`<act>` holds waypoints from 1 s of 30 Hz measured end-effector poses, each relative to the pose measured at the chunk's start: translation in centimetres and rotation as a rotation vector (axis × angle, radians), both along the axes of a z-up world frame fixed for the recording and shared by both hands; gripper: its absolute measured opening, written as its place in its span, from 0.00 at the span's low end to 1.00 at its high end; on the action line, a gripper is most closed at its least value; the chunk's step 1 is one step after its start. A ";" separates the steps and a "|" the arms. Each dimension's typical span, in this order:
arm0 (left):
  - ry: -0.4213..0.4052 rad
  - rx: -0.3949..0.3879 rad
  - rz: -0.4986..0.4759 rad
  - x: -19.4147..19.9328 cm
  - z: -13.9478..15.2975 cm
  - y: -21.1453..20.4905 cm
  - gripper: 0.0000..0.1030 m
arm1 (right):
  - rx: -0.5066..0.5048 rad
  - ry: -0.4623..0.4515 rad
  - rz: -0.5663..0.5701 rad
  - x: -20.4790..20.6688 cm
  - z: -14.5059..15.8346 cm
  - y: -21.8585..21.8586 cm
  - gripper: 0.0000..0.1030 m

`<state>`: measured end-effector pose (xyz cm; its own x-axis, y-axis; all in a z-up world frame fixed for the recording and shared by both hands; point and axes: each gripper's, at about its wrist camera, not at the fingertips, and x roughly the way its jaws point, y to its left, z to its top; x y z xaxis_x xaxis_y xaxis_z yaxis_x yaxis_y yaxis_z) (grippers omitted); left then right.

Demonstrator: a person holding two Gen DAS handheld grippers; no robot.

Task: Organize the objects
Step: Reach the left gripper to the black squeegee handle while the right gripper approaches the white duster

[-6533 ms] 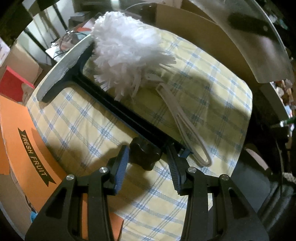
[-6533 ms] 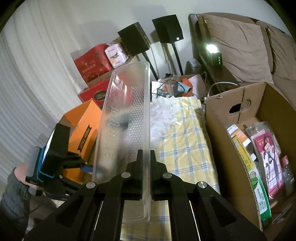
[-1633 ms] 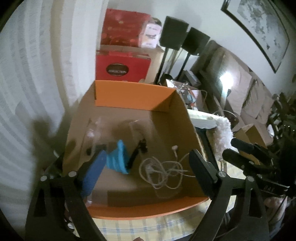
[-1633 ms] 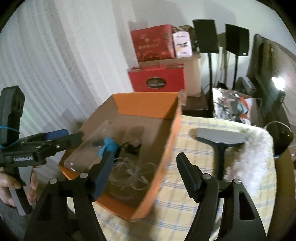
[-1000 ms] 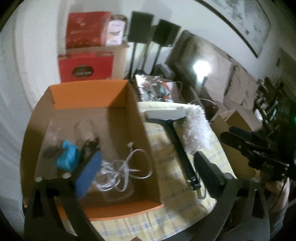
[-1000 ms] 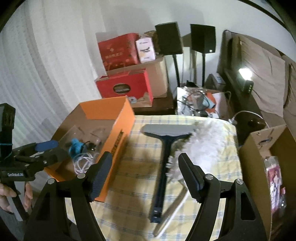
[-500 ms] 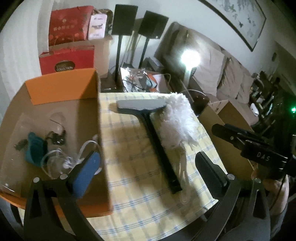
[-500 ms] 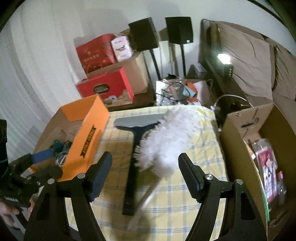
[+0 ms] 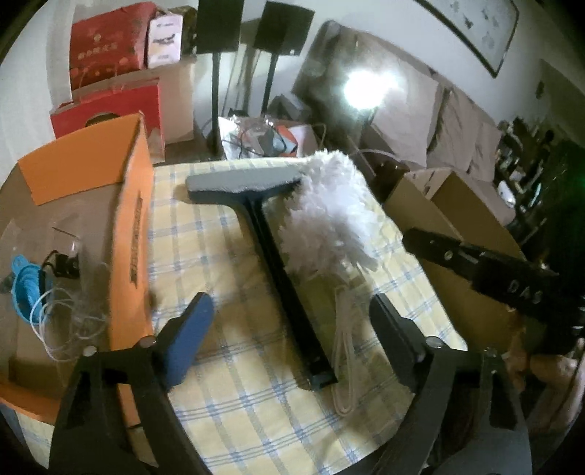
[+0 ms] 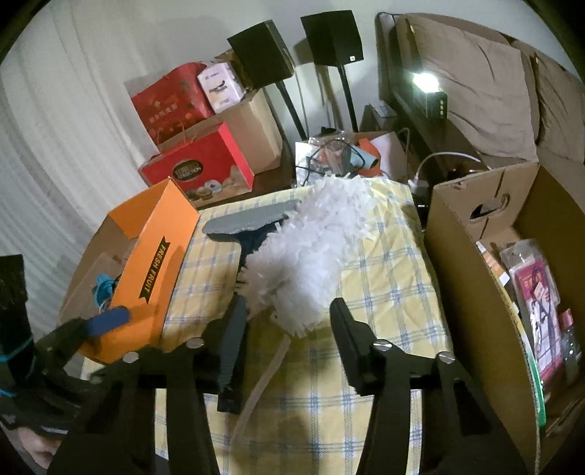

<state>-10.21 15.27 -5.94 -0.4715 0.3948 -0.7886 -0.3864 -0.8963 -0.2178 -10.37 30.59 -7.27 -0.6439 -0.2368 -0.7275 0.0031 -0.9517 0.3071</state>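
A black squeegee (image 9: pixel 272 252) with a grey blade and a white fluffy duster (image 9: pixel 329 219) lie side by side on the yellow checked tablecloth (image 9: pixel 226 277). Both also show in the right wrist view, the squeegee (image 10: pixel 252 223) and the duster (image 10: pixel 310 255). My left gripper (image 9: pixel 292 321) is open and empty above the near ends of their handles. My right gripper (image 10: pixel 289 329) is open and empty above the duster's handle end. The orange "FRESH FRUIT" box (image 9: pixel 135 226) at the left holds a blue item (image 9: pixel 23 288) and white cables (image 9: pixel 62 325).
A brown cardboard box (image 10: pixel 486 277) with packaged goods stands right of the table. Red gift boxes (image 10: pixel 197 171), speakers on stands (image 10: pixel 329 33), a cable pile (image 10: pixel 340 153) and a sofa (image 10: pixel 475 73) with a bright lamp lie behind.
Both grippers let go of what they held and opened. They swung from over the orange box to over the squeegee and duster. The clear tray is no longer in the right gripper.
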 end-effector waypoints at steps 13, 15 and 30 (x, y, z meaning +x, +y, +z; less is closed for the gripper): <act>-0.092 -0.013 0.033 -1.9 -5.6 1.8 0.66 | -0.023 -0.027 0.011 -0.1 -1.6 0.4 0.25; -0.094 -0.026 0.035 -1.9 -6.3 2.1 0.64 | -0.025 -0.032 0.014 -0.1 -1.9 0.4 0.25; -0.112 0.021 0.088 -1.9 -7.2 0.1 0.21 | -0.039 -0.056 0.058 -0.9 -2.7 -0.8 0.25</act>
<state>-12.08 15.40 -13.16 -0.4150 0.3729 -0.8299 -0.2784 -0.9205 -0.2743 -11.29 29.78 -9.92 -0.5870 -0.3018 -0.7513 0.0397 -0.9375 0.3456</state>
